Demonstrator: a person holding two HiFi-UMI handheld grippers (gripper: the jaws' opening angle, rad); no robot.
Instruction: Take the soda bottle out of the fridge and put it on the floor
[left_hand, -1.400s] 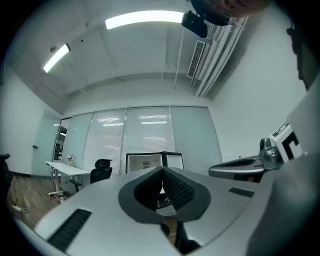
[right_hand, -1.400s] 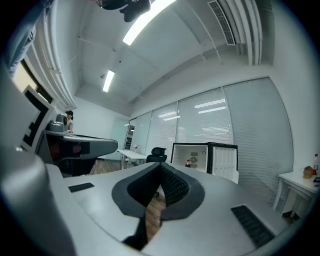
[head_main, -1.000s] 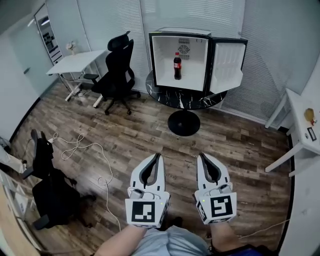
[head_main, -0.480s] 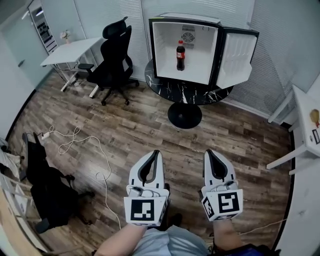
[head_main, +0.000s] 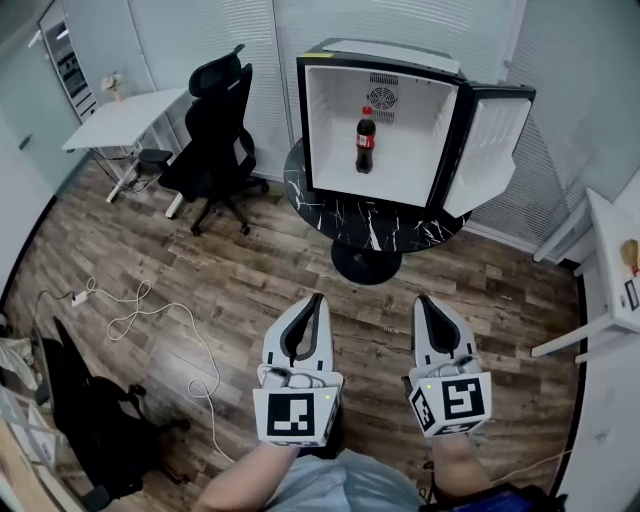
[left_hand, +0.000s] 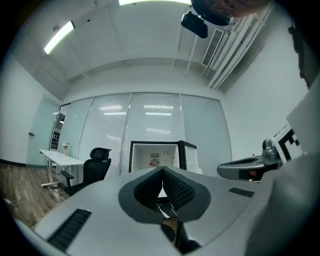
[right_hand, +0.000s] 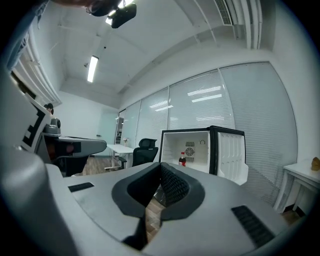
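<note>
A soda bottle (head_main: 365, 141) with a red label and dark drink stands upright inside the small open fridge (head_main: 326, 130), which sits on a round black marble table (head_main: 340, 220). The bottle also shows in the right gripper view (right_hand: 182, 159), far ahead. My left gripper (head_main: 315, 300) and right gripper (head_main: 424, 301) are held side by side over the wooden floor, well short of the table. Both are shut with nothing between the jaws. In the left gripper view the fridge (left_hand: 142, 155) is partly hidden behind the closed jaws (left_hand: 161, 170).
The fridge door (head_main: 490, 140) hangs open to the right. A black office chair (head_main: 210, 150) and a white desk (head_main: 115, 120) stand at the left. A white cable (head_main: 150, 315) lies on the floor, another white desk (head_main: 610, 260) is at the right, and a dark chair (head_main: 90, 430) sits near left.
Both grippers have moved forward across the floor toward the fridge, which now looks larger and nearer. Their jaws stay shut.
</note>
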